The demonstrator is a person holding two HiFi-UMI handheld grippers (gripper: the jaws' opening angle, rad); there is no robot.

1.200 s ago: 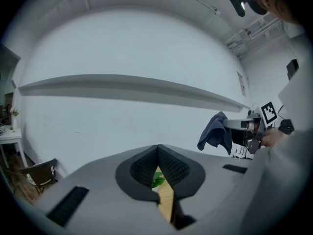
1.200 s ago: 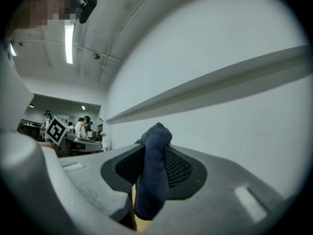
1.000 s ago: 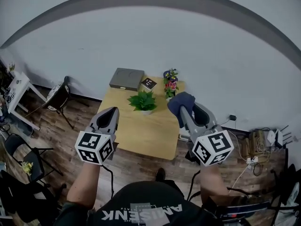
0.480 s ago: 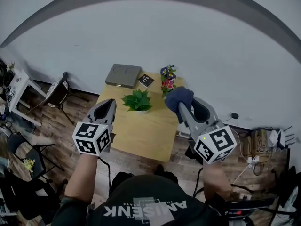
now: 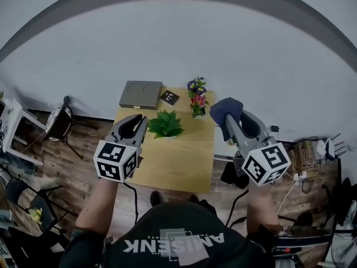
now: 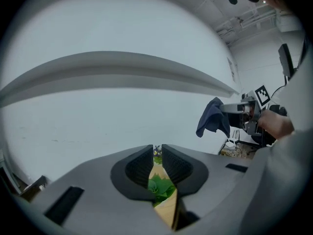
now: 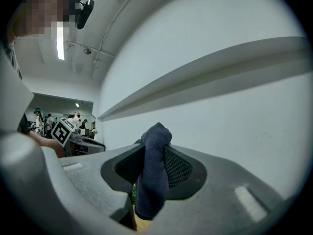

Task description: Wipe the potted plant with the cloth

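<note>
A green leafy potted plant (image 5: 165, 124) stands on the wooden table (image 5: 173, 161), toward its far side. My left gripper (image 5: 136, 122) hovers just left of it; its jaws have just been opening, and they stand a little apart with nothing between them. Through that narrow gap in the left gripper view I see the plant (image 6: 159, 187). My right gripper (image 5: 229, 121) is shut on a dark blue cloth (image 5: 226, 113), held past the table's right edge. The cloth (image 7: 152, 170) hangs down between the jaws and also shows in the left gripper view (image 6: 212, 119).
A small pot of colourful flowers (image 5: 196, 97), a black booklet (image 5: 169, 97) and a grey flat box (image 5: 139, 94) sit at the table's far edge by the white wall. A chair (image 5: 58, 121) stands to the left, and cables and a power strip (image 5: 307, 161) lie on the floor to the right.
My left gripper has come closer to the green plant and its jaws have parted. My right gripper, with the cloth, has drifted right, off the table's edge.
</note>
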